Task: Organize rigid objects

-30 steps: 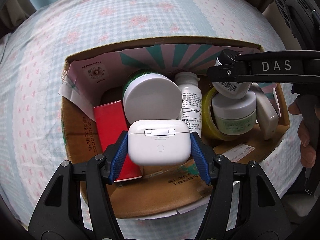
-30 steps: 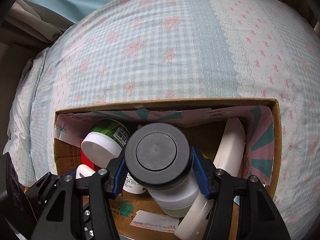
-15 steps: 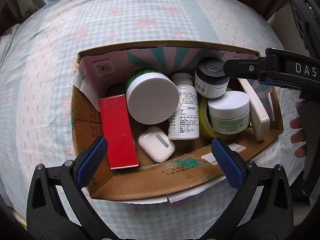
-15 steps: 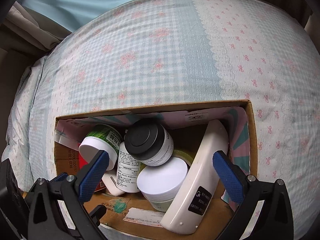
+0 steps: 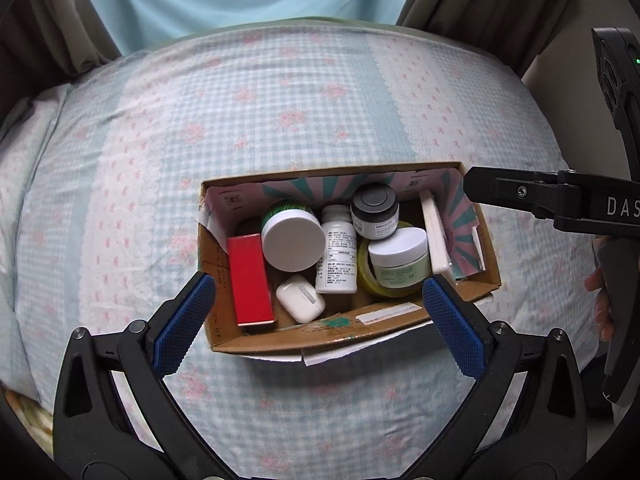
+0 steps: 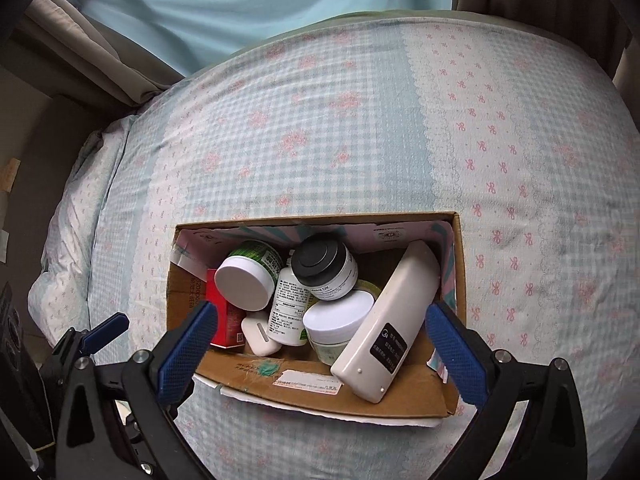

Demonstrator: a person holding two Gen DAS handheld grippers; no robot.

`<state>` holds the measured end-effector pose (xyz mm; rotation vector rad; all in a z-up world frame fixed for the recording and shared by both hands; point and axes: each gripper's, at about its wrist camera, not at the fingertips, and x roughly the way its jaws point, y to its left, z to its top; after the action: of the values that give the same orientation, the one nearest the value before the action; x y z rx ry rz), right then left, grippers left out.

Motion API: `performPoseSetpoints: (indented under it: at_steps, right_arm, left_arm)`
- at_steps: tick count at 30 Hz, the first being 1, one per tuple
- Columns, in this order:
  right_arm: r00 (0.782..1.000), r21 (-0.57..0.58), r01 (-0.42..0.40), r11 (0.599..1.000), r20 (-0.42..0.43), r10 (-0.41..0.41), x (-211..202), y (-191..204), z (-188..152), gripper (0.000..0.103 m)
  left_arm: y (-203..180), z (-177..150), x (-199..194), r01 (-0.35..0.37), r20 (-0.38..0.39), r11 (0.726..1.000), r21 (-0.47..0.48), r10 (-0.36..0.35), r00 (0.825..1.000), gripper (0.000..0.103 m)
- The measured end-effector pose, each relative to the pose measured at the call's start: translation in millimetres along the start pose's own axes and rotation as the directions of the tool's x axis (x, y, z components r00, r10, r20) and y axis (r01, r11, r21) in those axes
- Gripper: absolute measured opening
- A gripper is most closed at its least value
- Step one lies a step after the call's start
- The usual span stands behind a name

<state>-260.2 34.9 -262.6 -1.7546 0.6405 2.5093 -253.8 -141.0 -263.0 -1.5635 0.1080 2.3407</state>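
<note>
Both the left tongs [image 5: 316,320] and the right tongs [image 6: 320,344] are wide open and hold nothing. The brown cardboard box [image 5: 348,332] sits on the checked bed sheet [image 5: 280,112]. Inside lie the small white earbud case [image 5: 300,298] beside the red box [image 5: 249,280], and the black-lidded jar [image 6: 325,268].

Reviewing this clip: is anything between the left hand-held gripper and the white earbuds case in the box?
Only the cardboard box's near wall lies between. The left hand-held gripper is open and empty, and the white earbuds case lies uncovered on top, between the red box and the white pill bottle.
</note>
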Motion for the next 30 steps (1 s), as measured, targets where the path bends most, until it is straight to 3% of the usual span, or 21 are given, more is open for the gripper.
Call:
performPoseSetpoints:
  at_steps: [5,8,15,18,23,26,30]
  right_arm:
    - [0.993,-0.062,0.052,0.997,0.106,-0.045,-107,10,-5,0.103]
    - [0.971,-0.081,0.132,0.988,0.212,-0.113,-176,15,-14,0.103]
    - [0.879,-0.047,0.23,0.972,0.438,-0.187,-296,20,-47,0.103]
    - [0.839,-0.025,0.252,0.967,0.504,-0.206,-323,23,-62,0.103]
    - [0.788,-0.02,0.304,0.953,0.567,-0.239,-342,28,-83,0.103]
    - [0.769,-0.018,0.323,0.946,0.588,-0.252,-345,30,-94,0.103]
    - [0.76,-0.019,0.33,0.944,0.598,-0.254,-347,31,-101,0.103]
  left_arm:
    - [-17,22,-92,0.005,0.118,1.0,-0.012,-0.004,0.993,0.103]
    - [-28,34,-151,0.006,0.209,1.0,-0.013,-0.004,0.978,0.103]
    - [-50,31,-261,0.005,0.436,1.0,-0.03,0.009,0.9,0.103]
    - [-64,17,-282,-0.039,0.493,0.999,-0.009,0.038,0.869,0.103]
    - [-79,-8,-296,-0.075,0.542,0.997,0.017,0.054,0.839,0.103]
    - [-80,-18,-301,-0.06,0.555,0.998,0.019,0.039,0.831,0.103]
    - [-77,-21,-300,-0.051,0.555,0.999,0.013,0.035,0.831,0.103]
